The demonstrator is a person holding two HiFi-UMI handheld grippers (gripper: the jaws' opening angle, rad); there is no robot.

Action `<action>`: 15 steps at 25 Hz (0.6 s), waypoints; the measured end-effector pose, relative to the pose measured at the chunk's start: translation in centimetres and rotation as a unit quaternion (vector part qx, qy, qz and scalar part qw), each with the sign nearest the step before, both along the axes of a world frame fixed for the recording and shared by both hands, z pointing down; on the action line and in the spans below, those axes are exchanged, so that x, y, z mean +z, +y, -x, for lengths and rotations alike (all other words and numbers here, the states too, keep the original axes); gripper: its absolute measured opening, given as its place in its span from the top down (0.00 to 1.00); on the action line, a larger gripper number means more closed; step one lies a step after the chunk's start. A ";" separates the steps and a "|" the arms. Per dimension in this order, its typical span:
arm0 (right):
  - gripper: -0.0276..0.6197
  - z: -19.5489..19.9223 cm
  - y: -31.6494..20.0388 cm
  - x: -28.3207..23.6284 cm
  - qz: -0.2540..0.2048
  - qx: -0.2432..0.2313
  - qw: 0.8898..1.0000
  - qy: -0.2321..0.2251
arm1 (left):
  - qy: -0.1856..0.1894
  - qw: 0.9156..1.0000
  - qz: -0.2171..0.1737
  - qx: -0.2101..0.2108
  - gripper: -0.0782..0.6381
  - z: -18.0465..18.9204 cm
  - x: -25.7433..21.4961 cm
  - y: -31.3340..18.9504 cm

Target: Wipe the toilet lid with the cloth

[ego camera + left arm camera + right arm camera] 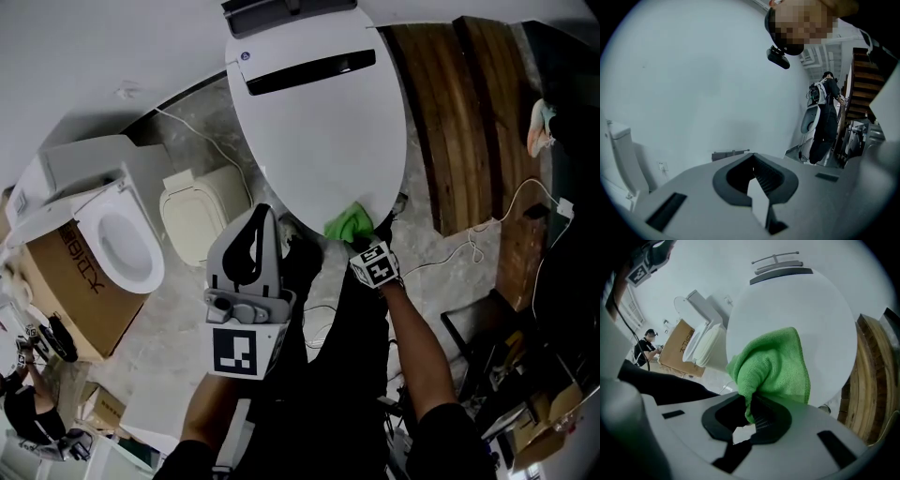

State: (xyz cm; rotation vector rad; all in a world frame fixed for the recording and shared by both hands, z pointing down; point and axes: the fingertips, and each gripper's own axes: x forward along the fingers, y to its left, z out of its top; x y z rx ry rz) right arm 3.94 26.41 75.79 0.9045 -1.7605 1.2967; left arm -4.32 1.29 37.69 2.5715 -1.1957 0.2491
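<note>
The green cloth point(774, 363), soft, light and floppy by its look, is bunched at the near edge of the toilet lid point(319, 122), one gathered fold clenched in the fingers of the right gripper point(749, 412); that fold seems the surest hold. The left gripper point(753, 174), short of the lid, is closed on nothing

We face a plain white wall point(84, 56) above a mottled grey floor point(183, 309). Dark wooden boards point(469, 122) run at our right, a cardboard box point(80, 295) at our left.
</note>
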 end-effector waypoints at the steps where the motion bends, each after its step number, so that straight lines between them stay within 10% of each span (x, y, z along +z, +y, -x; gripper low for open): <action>1: 0.89 0.5 0.5 -0.1 0.004 -0.018 1.000 -0.006 | -0.001 1.000 0.001 -0.002 0.88 0.1 0.1 0.0; 8: 0.89 3.2 -0.6 -6.1 -0.060 -0.124 0.986 -0.089 | -0.001 1.000 -0.002 -0.025 0.88 0.4 -0.4 -0.5; 15: 0.89 -0.4 -7.9 -12.7 -0.216 -0.139 0.964 -0.067 | 0.003 0.998 -0.003 -0.060 0.88 -0.3 -1.2 -0.2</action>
